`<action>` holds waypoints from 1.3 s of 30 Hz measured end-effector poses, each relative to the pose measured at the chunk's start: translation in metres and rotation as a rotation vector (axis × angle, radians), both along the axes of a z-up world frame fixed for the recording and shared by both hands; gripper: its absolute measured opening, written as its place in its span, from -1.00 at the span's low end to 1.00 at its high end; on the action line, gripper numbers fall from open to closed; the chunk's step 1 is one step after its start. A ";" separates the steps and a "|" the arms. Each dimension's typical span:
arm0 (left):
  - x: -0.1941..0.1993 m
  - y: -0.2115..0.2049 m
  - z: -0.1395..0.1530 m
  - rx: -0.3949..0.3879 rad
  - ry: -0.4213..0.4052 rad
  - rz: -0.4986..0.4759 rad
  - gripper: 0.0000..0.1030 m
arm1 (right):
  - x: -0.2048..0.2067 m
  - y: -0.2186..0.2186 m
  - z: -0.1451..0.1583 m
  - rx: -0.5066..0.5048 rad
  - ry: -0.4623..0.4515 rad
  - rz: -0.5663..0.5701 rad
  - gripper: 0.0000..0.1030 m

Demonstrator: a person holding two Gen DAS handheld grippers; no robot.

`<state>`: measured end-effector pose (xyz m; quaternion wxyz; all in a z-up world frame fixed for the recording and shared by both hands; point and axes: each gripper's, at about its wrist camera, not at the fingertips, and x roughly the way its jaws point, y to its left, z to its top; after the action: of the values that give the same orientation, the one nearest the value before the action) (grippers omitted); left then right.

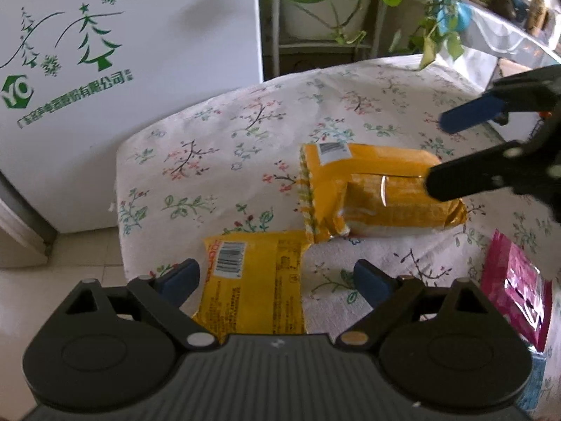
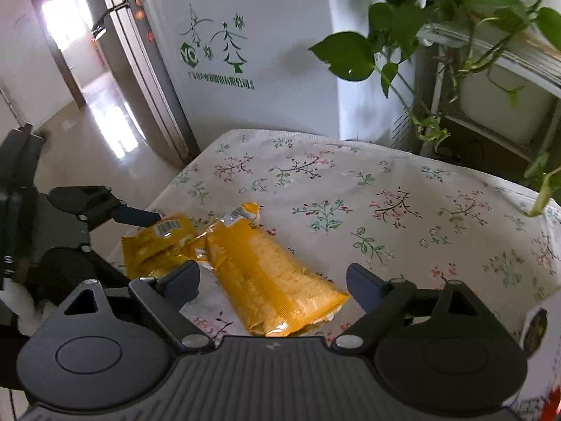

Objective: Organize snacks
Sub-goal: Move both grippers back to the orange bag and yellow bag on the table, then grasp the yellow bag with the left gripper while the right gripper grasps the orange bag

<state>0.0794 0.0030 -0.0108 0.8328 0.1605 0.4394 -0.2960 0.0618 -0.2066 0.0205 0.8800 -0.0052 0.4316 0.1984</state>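
Two yellow snack packs lie on the floral tablecloth (image 1: 228, 147). The flatter pack (image 1: 252, 287) lies between the open fingers of my left gripper (image 1: 277, 279), near the table's front-left edge; it also shows in the right wrist view (image 2: 157, 245). The longer, fuller pack (image 1: 368, 196) lies behind it and shows in the right wrist view (image 2: 277, 280) between the open fingers of my right gripper (image 2: 273, 284). In the left wrist view my right gripper (image 1: 434, 151) hovers open over the long pack's right end. A pink pack (image 1: 515, 287) lies at the right.
A white fridge (image 1: 105, 87) with green tree print stands left of the table. Potted trailing plants (image 2: 438, 35) on a metal shelf stand behind the table. Tiled floor (image 2: 87, 133) lies to the left. A white package (image 2: 540, 333) is at the right edge.
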 end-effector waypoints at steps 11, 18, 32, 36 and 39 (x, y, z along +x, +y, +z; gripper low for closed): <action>0.002 0.011 -0.003 -0.045 0.019 -0.024 0.85 | 0.012 0.020 -0.025 -0.059 -0.009 0.089 0.83; 0.002 0.006 -0.003 -0.047 0.018 -0.034 0.82 | 0.014 0.029 -0.035 -0.101 0.037 0.061 0.49; -0.008 -0.019 0.003 -0.111 0.050 -0.041 0.14 | -0.015 -0.030 -0.020 -0.105 0.232 -0.329 0.35; -0.014 -0.030 0.000 -0.059 0.022 -0.068 0.51 | -0.029 -0.040 -0.019 -0.091 0.240 -0.367 0.37; -0.014 -0.032 -0.003 -0.049 0.032 -0.054 0.77 | -0.028 -0.042 -0.023 -0.084 0.224 -0.362 0.46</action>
<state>0.0659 -0.0291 -0.0140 0.8211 0.1470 0.4407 -0.3317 0.0339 -0.2484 -0.0022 0.8467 0.0577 0.5286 0.0183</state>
